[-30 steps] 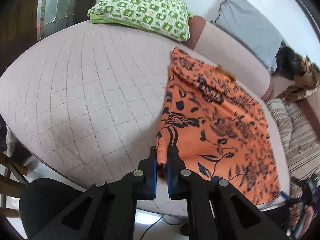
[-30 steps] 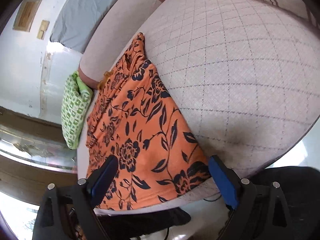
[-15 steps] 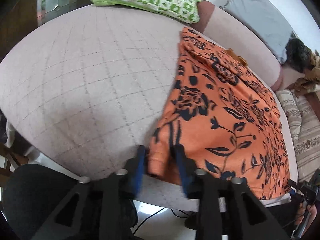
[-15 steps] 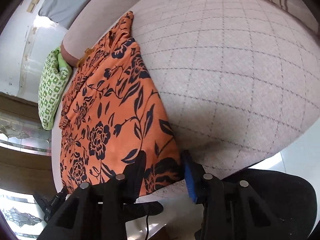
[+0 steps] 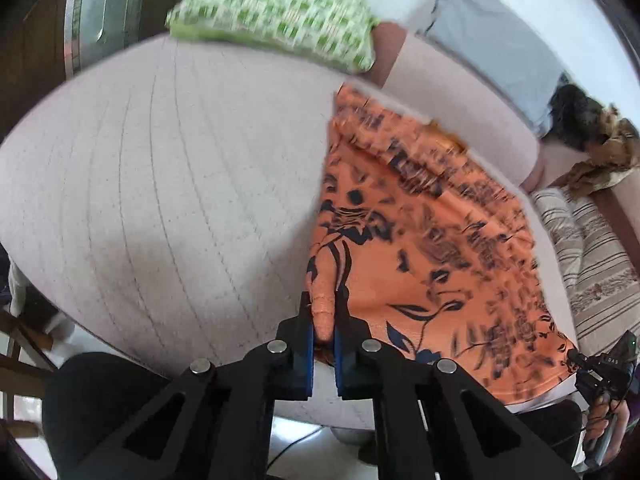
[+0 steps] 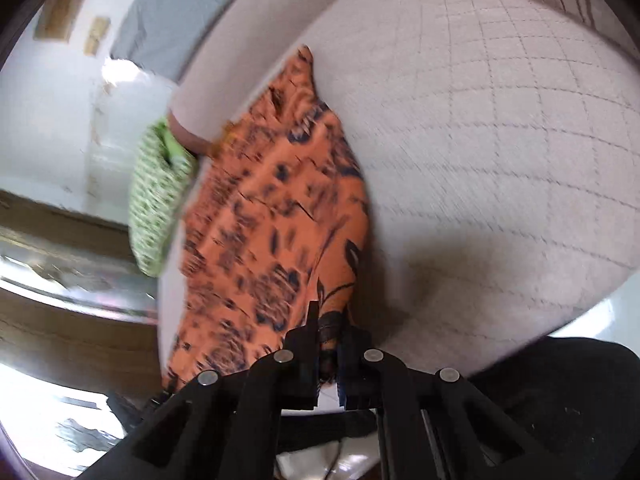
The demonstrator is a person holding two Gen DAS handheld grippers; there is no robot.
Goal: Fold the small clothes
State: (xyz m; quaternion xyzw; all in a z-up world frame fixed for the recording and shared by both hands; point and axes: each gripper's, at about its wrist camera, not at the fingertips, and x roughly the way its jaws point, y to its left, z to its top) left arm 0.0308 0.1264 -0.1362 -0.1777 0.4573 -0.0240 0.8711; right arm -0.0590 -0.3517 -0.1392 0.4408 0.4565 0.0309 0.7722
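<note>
The left gripper [image 5: 323, 316] was clamped tight on a bunched near corner of the orange floral garment [image 5: 420, 240], a ridge of cloth squeezed up between its blue pads. The right gripper [image 6: 329, 344] was likewise pinched closed on the garment's [image 6: 272, 216] other near corner, dark printed fabric caught between its jaws. In the left wrist view, the right gripper's tip [image 5: 600, 364] showed at the garment's far-side near corner, with part of a hand below it.

The garment lay spread on the pale quilted bed [image 5: 160, 184], its near hem along the bed's front edge, where both corners were lifted slightly by the 2 grippers. From there it ran back across the bed, narrowing toward the far side. Both views were blurred.

Beyond the garment, on the bed's far edge, a green-and-white checked pillow [image 5: 276, 16] lay flat; in the right wrist view the same pillow [image 6: 158, 200] sat just past the garment's far corner. A pinkish bolster [image 5: 460, 104] ran behind the garment along the back of the bed, with a grey cushion [image 5: 492, 36] against the white wall behind it. Beside the bed, off the garment's side, were striped cushions [image 5: 592, 248] and a heap of dark and brown cloth [image 5: 588, 128].
</note>
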